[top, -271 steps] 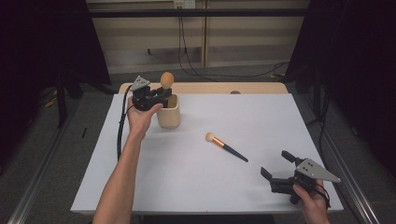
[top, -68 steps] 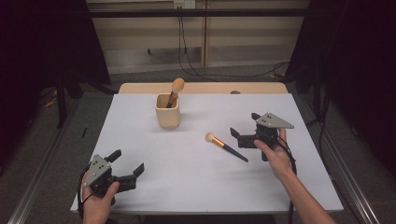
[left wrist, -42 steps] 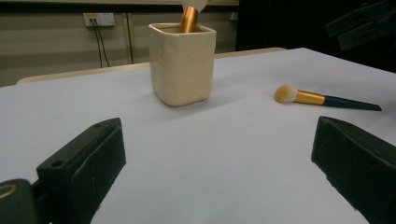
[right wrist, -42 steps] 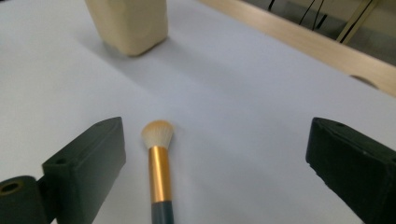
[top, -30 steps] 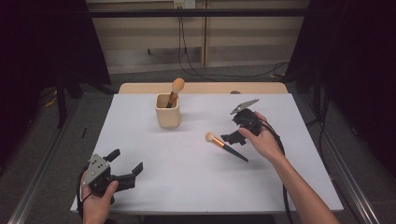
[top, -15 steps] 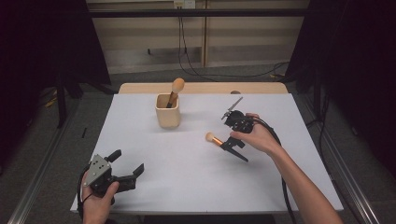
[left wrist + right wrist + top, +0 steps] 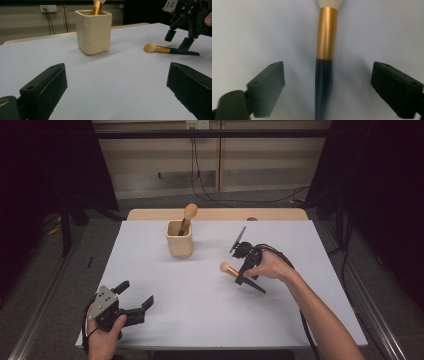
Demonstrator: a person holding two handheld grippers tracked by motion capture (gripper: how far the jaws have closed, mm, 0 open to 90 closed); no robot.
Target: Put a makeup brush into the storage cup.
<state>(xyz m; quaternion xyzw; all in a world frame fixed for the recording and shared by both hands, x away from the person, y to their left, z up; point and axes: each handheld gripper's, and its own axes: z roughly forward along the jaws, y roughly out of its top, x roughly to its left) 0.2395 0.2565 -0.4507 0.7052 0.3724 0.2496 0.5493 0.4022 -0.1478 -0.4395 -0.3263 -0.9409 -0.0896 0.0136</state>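
Observation:
A makeup brush (image 7: 230,270) with pale bristles, gold ferrule and dark handle lies flat on the white table (image 7: 200,325), right of centre. My right gripper (image 7: 245,274) points down over it, open, one jaw on each side of the handle (image 7: 323,87) without touching; the jaws have just been closing. A cream cup (image 7: 179,242) stands at the back with a second brush (image 7: 189,213) upright in it. At the front left my left gripper (image 7: 136,293) rests open and holds nothing, facing the cup (image 7: 93,32) and the lying brush (image 7: 162,49).
A wooden strip (image 7: 215,214) runs along the table's far edge. Metal rails (image 7: 42,320) flank the table on both sides, and cables (image 7: 200,185) lie on the floor behind it. A black cable (image 7: 280,254) loops over the right hand.
Over the last second my right gripper moved left and down until its jaws straddle the lying brush. The left gripper stayed at the front left; the brush and cup have not moved.

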